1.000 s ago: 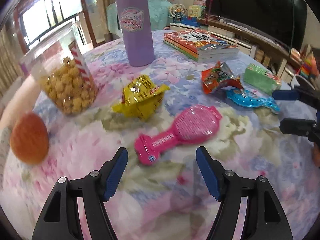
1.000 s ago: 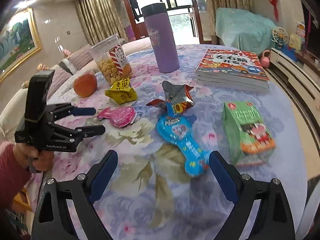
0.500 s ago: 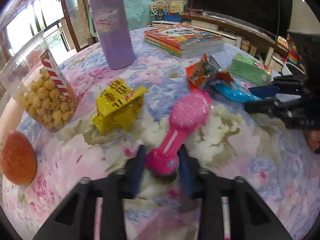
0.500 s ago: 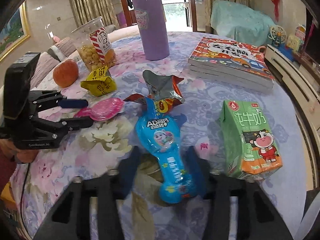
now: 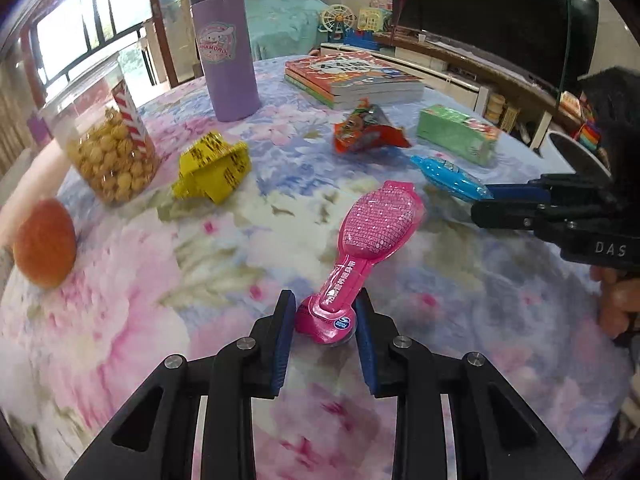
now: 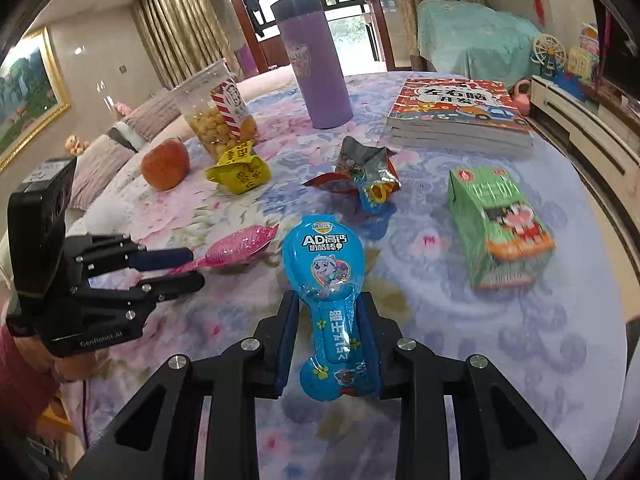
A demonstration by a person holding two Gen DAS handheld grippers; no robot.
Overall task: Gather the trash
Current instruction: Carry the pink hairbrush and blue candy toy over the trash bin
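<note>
My left gripper (image 5: 325,314) is shut on the stem end of a pink lollipop-shaped wrapper (image 5: 374,232) on the floral tablecloth. My right gripper (image 6: 329,320) is shut on the stem of a blue wrapper (image 6: 324,264) of the same shape. Each gripper shows in the other's view: the right gripper (image 5: 486,200) on the blue wrapper (image 5: 448,176), the left gripper (image 6: 188,266) on the pink wrapper (image 6: 240,244). A crumpled yellow wrapper (image 5: 214,168) and an orange and silver snack bag (image 5: 366,130) lie farther back; both also show in the right wrist view, the yellow wrapper (image 6: 240,172) and the snack bag (image 6: 360,172).
A green milk carton (image 6: 496,220) lies on its side at the right. A purple tumbler (image 5: 226,76), a clear tub of yellow snacks (image 5: 108,144), an orange fruit (image 5: 44,248) and a stack of books (image 5: 352,80) stand on the round table (image 5: 120,320).
Both grippers moved forward and closed. The left shut on the pink wrapper's stem, the right on the blue wrapper's stem. One second ago both were open and short of them.
</note>
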